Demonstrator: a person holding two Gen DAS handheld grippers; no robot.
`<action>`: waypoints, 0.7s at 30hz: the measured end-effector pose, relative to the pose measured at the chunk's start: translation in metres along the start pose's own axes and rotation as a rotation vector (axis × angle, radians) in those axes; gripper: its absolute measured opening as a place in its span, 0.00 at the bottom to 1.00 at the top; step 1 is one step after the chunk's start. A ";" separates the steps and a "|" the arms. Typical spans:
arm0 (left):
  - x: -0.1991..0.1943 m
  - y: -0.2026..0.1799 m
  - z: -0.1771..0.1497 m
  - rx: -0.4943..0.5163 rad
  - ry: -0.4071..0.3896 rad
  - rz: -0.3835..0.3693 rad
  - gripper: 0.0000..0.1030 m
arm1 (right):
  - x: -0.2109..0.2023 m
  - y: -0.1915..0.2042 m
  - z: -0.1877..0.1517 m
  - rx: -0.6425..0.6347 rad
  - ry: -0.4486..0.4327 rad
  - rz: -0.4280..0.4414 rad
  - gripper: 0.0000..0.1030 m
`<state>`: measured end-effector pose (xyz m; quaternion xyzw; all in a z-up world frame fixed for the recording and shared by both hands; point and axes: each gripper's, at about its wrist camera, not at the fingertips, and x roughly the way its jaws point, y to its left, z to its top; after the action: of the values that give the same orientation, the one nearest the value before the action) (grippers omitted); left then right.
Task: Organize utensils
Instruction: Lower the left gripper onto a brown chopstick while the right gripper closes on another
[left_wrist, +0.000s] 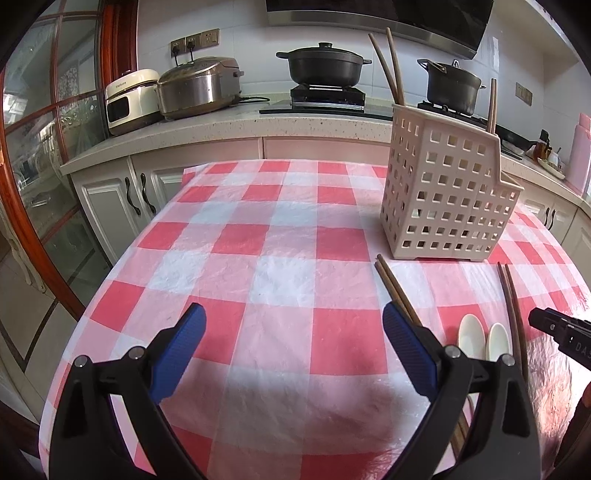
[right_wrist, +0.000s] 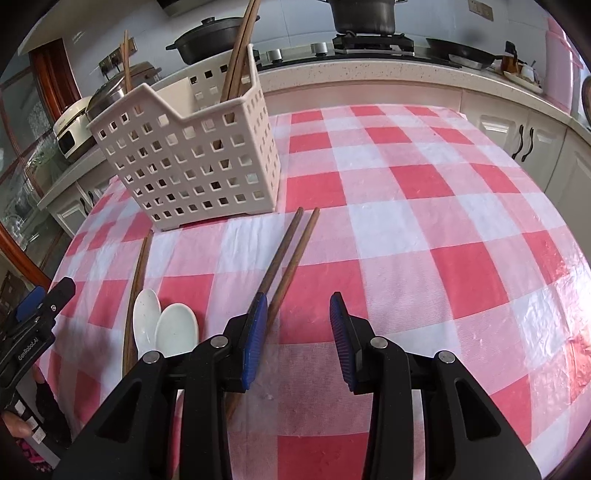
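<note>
A beige perforated utensil basket (left_wrist: 447, 195) (right_wrist: 192, 158) stands on the checked tablecloth, with brown chopsticks (left_wrist: 388, 62) (right_wrist: 236, 66) upright in it. One chopstick pair (left_wrist: 397, 291) (right_wrist: 138, 280) lies flat in front of it, and another pair (left_wrist: 511, 306) (right_wrist: 291, 251) lies beside it. Two white spoons (left_wrist: 471, 334) (right_wrist: 177, 328) rest between the pairs. My left gripper (left_wrist: 291, 317) hovers wide open over bare cloth, left of the utensils. My right gripper (right_wrist: 298, 310) is open low over the second pair. One stick runs between its jaws by the left pad (right_wrist: 256, 325), untouched.
The table (left_wrist: 258, 229) is covered by a red and white cloth. Behind it runs a counter (left_wrist: 221, 122) with rice cookers (left_wrist: 199, 86), black pots (left_wrist: 321, 64) on a stove, and white cabinets. A glass door (left_wrist: 44, 147) stands at the left.
</note>
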<state>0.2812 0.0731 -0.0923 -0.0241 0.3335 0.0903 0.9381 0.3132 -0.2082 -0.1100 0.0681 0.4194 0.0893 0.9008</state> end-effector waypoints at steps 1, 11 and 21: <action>0.000 0.000 0.000 0.001 0.000 0.002 0.91 | 0.001 0.002 0.000 -0.003 0.001 0.000 0.35; 0.001 -0.003 -0.004 0.018 0.005 -0.017 0.91 | 0.019 0.012 0.007 -0.027 0.038 -0.090 0.33; 0.007 -0.003 -0.003 -0.003 0.034 -0.045 0.91 | 0.028 0.022 0.015 -0.114 0.054 -0.150 0.11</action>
<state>0.2857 0.0705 -0.0988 -0.0348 0.3485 0.0692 0.9341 0.3400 -0.1810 -0.1168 -0.0174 0.4418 0.0471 0.8957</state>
